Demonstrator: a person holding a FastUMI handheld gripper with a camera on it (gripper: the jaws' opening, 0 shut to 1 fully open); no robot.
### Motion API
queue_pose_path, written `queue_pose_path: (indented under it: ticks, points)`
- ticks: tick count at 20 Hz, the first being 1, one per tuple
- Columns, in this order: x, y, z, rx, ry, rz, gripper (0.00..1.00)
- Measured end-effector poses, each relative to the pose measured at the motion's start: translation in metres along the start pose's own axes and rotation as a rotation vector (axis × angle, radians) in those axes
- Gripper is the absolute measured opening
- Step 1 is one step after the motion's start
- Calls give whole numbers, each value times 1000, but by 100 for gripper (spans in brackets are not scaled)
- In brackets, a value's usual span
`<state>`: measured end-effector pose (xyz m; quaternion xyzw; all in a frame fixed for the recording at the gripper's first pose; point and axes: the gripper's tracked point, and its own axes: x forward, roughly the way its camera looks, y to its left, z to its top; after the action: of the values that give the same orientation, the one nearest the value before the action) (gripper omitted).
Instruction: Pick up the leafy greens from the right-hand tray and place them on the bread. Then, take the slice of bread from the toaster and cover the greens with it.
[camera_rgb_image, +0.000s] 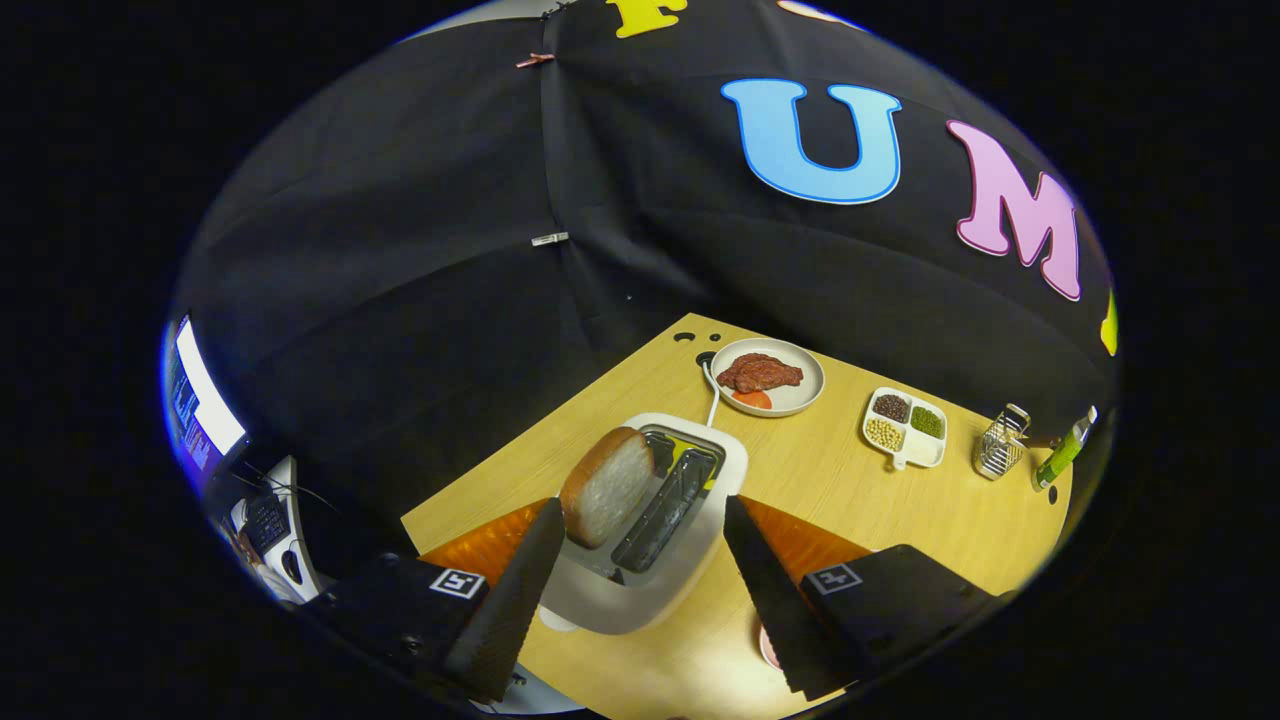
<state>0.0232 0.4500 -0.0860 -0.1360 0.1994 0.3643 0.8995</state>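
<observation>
A white toaster (700, 470) stands on the wooden table (900, 520), between and just ahead of my fingers. A slice of bread (607, 487) with a brown crust sticks up out of its left slot, leaning left, close beside my left fingertip (540, 530). The right slot is dark and I cannot tell what is in it. My gripper (640, 508) is open wide, one finger on each side of the toaster's near end, and nothing is pressed between them.
Beyond the toaster lie a white plate (800, 395) with a piece of meat and an orange slice, a divided dish (905, 430) of beans, a small metal rack (1000, 442) and a green-handled tool (1062, 455). A monitor (200, 400) glows at far left.
</observation>
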Motion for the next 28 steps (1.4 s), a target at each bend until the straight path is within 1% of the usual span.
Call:
queue_pose_path:
  ticks: [4, 7, 11, 15, 17, 18, 21, 23, 24, 25, 26, 27, 28]
  points:
    - [29, 17, -2, 7, 18, -10, 99]
    - [50, 20, -5, 13, 30, -41, 99]
    - [71, 25, -12, 31, 60, -51, 98]
    - [84, 23, -22, -3, 83, -83, 81]
    - [86, 27, -22, 6, 81, -79, 71]
    - [86, 27, -22, 12, 82, -82, 62]
    - [84, 25, -23, 26, 89, -95, 43]
    - [82, 18, -26, 39, 108, -114, 33]
    - [81, 18, -26, 47, 111, -116, 24]
    - [82, 18, -26, 52, 118, -111, 20]
    - [81, 18, -27, 63, 123, -105, 19]
    - [82, 21, -27, 77, 128, -87, 16]
    - [82, 22, -26, 80, 133, -71, 16]
